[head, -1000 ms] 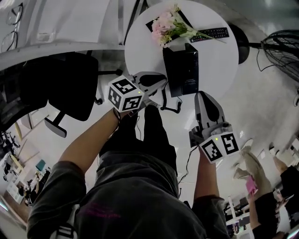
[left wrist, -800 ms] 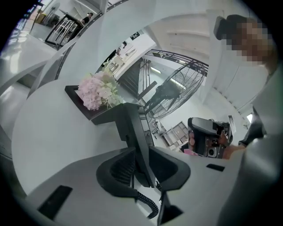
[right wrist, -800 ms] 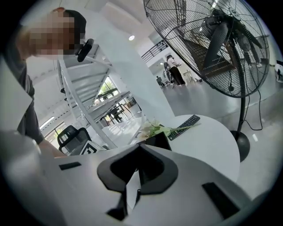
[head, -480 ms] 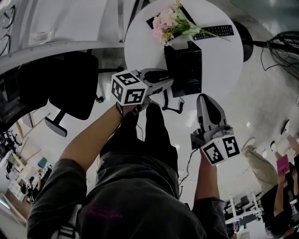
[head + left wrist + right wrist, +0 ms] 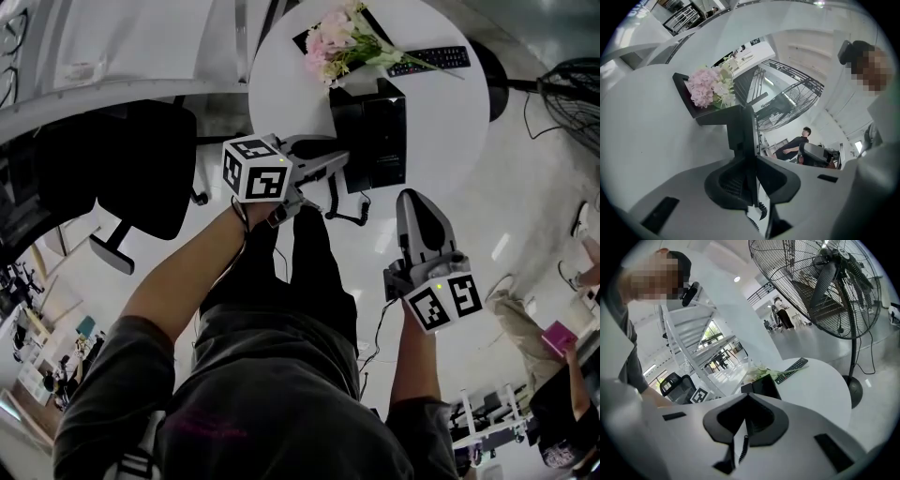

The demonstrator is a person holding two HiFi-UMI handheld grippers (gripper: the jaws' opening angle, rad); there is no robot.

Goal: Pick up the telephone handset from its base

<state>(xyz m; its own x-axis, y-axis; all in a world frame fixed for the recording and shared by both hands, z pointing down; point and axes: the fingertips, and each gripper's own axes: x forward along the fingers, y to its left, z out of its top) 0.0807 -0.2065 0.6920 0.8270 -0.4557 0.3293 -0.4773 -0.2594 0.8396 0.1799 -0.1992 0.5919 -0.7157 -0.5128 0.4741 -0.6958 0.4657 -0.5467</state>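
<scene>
A black telephone base (image 5: 380,131) stands on the round white table (image 5: 450,122), its coiled cord (image 5: 342,214) hanging off the near edge. My left gripper (image 5: 336,161) reaches in at the phone's left side. In the left gripper view, the handset (image 5: 749,136) shows edge-on as a thin black slab between the pads. The jaws of the left gripper (image 5: 752,161) have just been closing and now press on it. My right gripper (image 5: 412,197) hangs below the table's near edge, apart from the phone. The tips of the right gripper (image 5: 745,397) meet with nothing between them.
Pink flowers (image 5: 333,42) and a black remote (image 5: 429,59) lie at the table's far side. A black office chair (image 5: 141,178) stands to the left. A large floor fan (image 5: 825,282) stands to the right of the table. People are in the background.
The left gripper has rolled, turning its marker cube, and edged right against the phone's side. The right gripper has kept still. A person at the bottom right has walked on.
</scene>
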